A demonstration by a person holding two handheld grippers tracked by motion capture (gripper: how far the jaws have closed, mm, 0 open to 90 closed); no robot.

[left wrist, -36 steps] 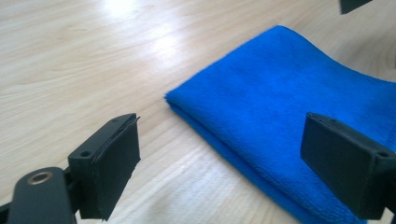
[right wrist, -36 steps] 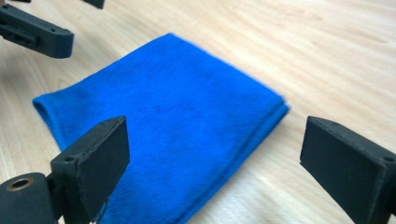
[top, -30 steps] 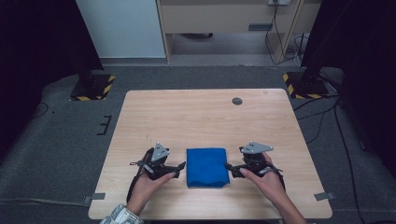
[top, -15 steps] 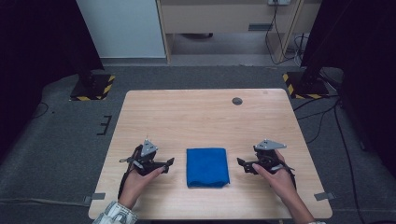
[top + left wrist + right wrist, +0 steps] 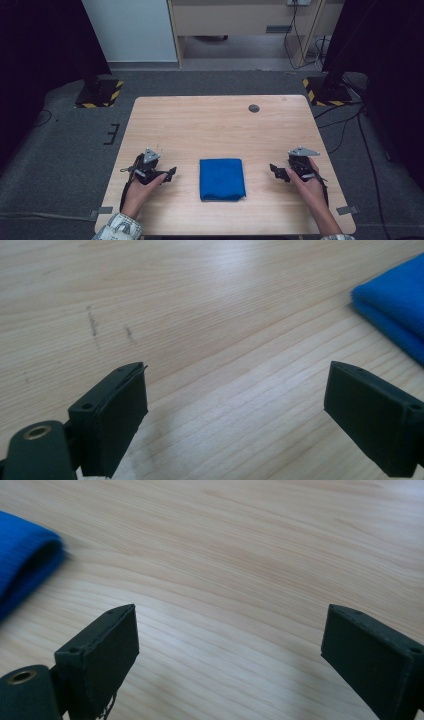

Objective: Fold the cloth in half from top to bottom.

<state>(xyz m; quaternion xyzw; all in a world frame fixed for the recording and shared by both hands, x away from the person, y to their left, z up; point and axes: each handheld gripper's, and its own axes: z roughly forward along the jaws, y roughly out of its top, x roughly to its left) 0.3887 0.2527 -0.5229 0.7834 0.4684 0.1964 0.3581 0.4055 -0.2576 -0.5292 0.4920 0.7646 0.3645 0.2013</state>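
A blue cloth (image 5: 222, 178), folded into a neat rectangle, lies flat on the wooden table (image 5: 210, 125) near its front middle. My left gripper (image 5: 170, 174) rests on the table a short way to the cloth's left, open, with bare wood between its jaws. In the left gripper view (image 5: 235, 425) the cloth's edge (image 5: 395, 310) shows at the upper right. My right gripper (image 5: 276, 171) sits to the cloth's right, also open and apart from it. The right gripper view (image 5: 227, 660) has the cloth's fold (image 5: 22, 560) at the far left.
A small dark round cap (image 5: 254, 108) sits in the table near its far edge. Two stands with yellow-black striped bases (image 5: 97, 92) (image 5: 325, 90) flank the table on the grey floor. Cables (image 5: 345, 125) run at the right.
Both grippers have drawn outward from the cloth's sides, the left going left and the right going right. The folded cloth has stayed in place.
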